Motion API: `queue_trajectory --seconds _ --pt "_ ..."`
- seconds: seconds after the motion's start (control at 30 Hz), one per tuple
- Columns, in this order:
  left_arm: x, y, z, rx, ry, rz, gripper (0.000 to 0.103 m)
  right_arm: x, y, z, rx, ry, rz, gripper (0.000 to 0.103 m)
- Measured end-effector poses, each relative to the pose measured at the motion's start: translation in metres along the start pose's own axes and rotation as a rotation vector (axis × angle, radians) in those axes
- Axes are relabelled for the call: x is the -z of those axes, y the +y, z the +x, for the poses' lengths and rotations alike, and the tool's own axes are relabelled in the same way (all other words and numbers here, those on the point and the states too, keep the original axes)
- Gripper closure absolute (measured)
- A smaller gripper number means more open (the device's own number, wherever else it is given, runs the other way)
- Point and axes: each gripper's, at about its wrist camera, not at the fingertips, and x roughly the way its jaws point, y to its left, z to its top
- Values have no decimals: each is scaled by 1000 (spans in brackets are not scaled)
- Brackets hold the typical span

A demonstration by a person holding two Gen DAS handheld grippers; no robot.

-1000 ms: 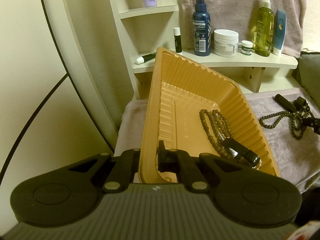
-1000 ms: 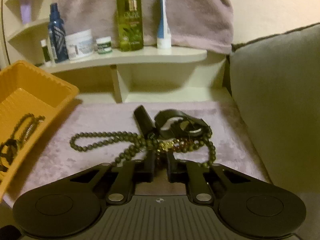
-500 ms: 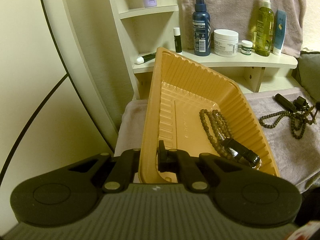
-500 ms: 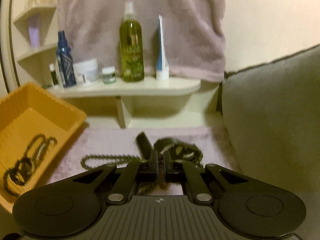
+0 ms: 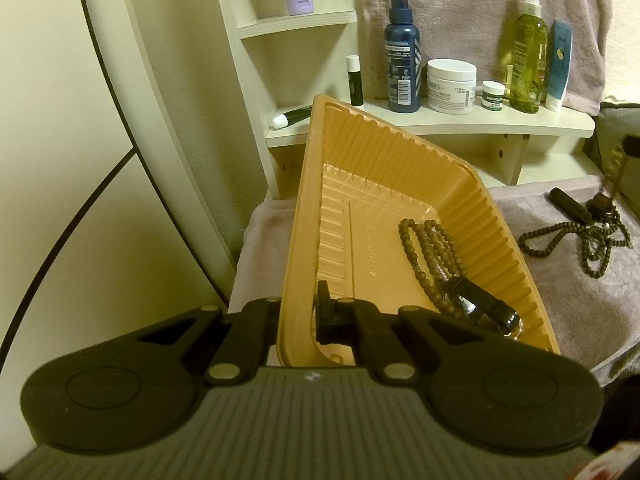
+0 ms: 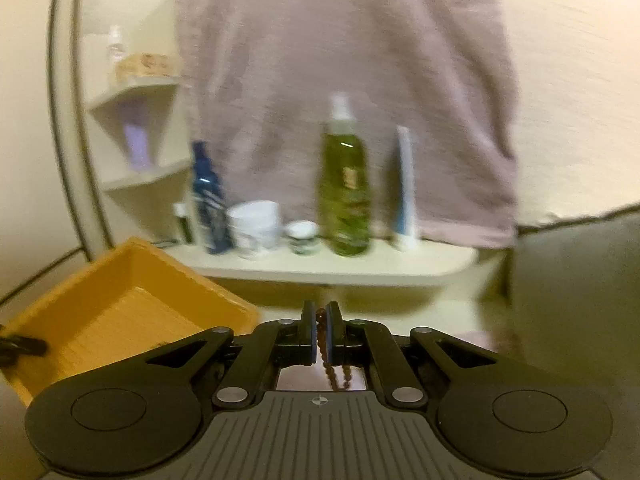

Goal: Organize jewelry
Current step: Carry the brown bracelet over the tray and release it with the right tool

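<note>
Beads (image 6: pixel 320 334) hang pinched in our right gripper (image 6: pixel 319 322) — a snag could tug them loose. Our left gripper (image 5: pixel 298 320) clamps the tray (image 5: pixel 304 240) wall.

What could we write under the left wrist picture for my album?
The left gripper pinches the orange tray's near wall, with bead strands inside it.

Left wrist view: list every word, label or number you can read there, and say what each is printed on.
"FACIAL CREAM": white jar on the shelf; the brand line above it is too small to be sure of.
Dark blue spray bottle: label text and barcode too small to read.
Small green-labelled jar: unreadable.
Green spray bottle: unreadable.
Blue tube: unreadable.
Orange tray: embossed floor lettering illegible.
</note>
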Motion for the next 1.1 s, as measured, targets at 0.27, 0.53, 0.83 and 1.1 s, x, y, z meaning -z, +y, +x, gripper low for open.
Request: queue_trajectory --seconds 0.27,0.53,0.83,1.1 --pt "0 0 0 0 0 -2 100 -11 55 31 -176 17 -19 99" --pt "-2 -1 0 0 2 -2 100 0 102 63 -310 110 -66 99" --pt "-2 -1 0 0 3 -2 100 23 115 83 -378 208 -53 98" --pt "-2 -1 1 0 4 -3 100 26 97 71 -335 183 -19 53"
